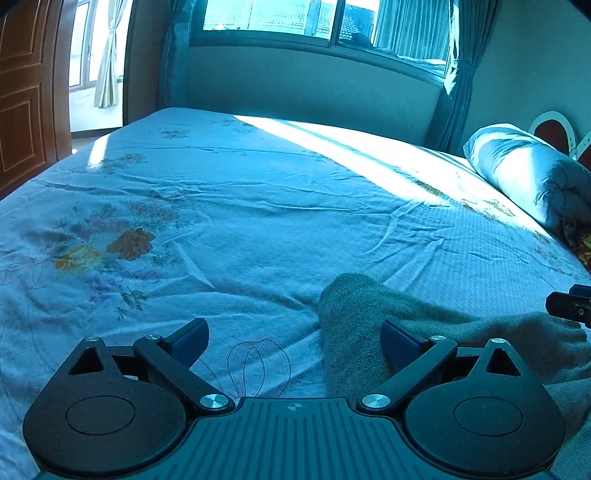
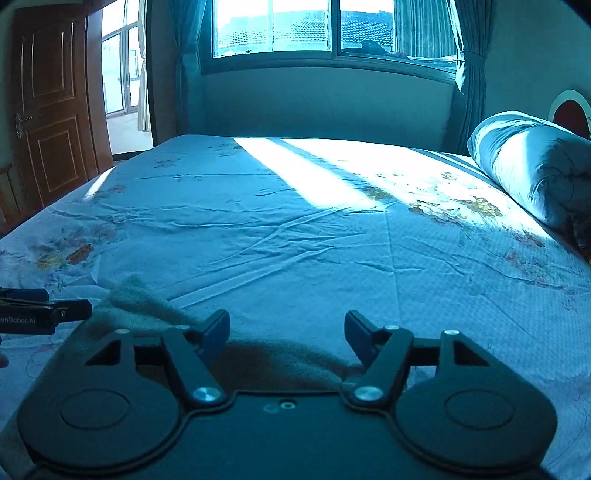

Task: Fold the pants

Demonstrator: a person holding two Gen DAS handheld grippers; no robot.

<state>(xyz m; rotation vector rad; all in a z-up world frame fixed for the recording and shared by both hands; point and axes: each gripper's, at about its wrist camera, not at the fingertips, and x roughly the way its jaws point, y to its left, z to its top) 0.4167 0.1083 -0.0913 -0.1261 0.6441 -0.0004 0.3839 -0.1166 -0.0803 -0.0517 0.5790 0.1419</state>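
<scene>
On a bed near a sunlit window, the left tool and right tool hang released, jaws spread and pinching nothing. Between them lie the grey-green fleecy folded pants, resting on the pale blue flowered bedsheet. Risk: a careless pass could snag the soft cloth and undo its fold, or drag wrinkled sheet with it.

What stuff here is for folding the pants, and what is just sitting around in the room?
For the job:
- grey pants, lying on the bed
- left gripper, open
- right gripper, open
- bed sheet, the surface to fold on

Just around:
- rolled quilt at the bed's far right
- wooden door
- window
- curtain
</scene>
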